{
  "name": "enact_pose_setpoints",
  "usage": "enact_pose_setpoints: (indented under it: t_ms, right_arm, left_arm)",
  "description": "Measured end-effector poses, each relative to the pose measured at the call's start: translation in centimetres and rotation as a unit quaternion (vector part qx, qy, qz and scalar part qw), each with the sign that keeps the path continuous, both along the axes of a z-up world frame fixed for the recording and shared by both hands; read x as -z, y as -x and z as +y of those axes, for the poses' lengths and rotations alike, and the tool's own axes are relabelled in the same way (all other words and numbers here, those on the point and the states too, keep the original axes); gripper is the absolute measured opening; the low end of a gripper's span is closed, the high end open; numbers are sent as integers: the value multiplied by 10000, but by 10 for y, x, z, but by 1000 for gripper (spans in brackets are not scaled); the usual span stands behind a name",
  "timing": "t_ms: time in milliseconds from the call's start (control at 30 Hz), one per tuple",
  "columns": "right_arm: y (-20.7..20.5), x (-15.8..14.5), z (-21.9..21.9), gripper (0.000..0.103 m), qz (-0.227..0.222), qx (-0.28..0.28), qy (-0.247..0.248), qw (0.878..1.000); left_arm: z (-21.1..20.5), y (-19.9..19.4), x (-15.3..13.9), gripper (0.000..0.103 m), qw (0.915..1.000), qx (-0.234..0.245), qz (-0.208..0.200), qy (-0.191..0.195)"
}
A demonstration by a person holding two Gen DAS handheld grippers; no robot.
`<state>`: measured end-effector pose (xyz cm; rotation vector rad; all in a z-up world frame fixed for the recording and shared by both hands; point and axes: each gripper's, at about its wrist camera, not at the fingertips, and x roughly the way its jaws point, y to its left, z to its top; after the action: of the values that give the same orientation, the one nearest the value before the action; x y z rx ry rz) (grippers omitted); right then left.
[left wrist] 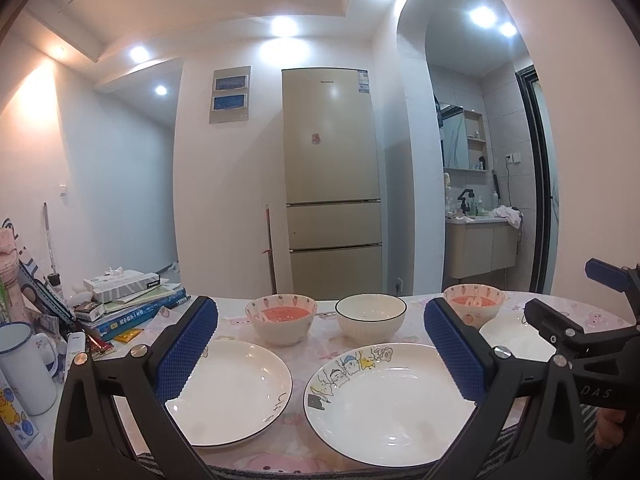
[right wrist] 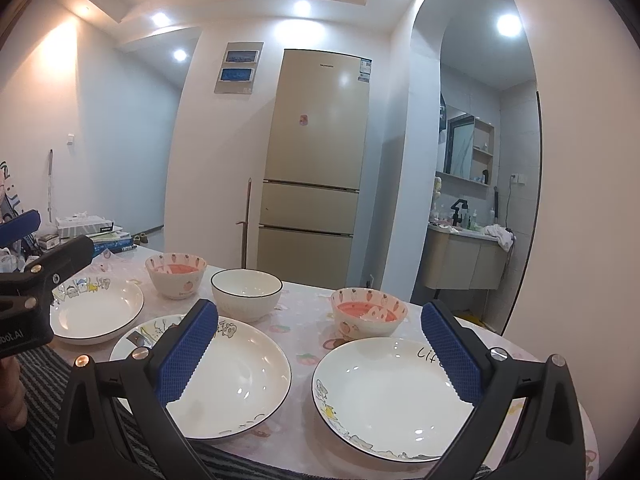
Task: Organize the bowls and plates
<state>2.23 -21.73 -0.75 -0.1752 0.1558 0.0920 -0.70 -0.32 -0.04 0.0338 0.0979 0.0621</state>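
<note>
Three white plates and three bowls sit on a pink-patterned table. In the left wrist view: left plate (left wrist: pixel 236 392), cartoon plate (left wrist: pixel 392 404), a third plate (left wrist: pixel 516 338) at right, two carrot-print bowls (left wrist: pixel 286 318) (left wrist: pixel 474 306) and a plain white bowl (left wrist: pixel 370 316). My left gripper (left wrist: pixel 320 352) is open and empty above the near plates. In the right wrist view: plates (right wrist: pixel 96 312), (right wrist: pixel 232 380), (right wrist: pixel 388 396), bowls (right wrist: pixel 176 274), (right wrist: pixel 246 294), (right wrist: pixel 368 312). My right gripper (right wrist: pixel 320 356) is open and empty above the two near plates.
Books and a tissue box (left wrist: pixel 128 296) and a white mug (left wrist: pixel 24 364) crowd the table's left side. The other gripper shows at the right edge (left wrist: pixel 580 332) and at the left edge (right wrist: pixel 28 280). A fridge (left wrist: pixel 332 184) stands beyond the table.
</note>
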Motion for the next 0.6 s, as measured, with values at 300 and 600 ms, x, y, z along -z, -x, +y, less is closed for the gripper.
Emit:
enact_pose_setpoints:
  t_ms: [300, 600]
  right_arm:
    - [-2, -1, -6, 103, 77, 28, -130, 9999]
    - [-4, -7, -18, 103, 146, -37, -331, 9993]
  left_arm:
    - [2, 2, -2, 103, 10000, -39, -57, -12]
    - [11, 6, -5, 103, 9999, -28, -69, 100]
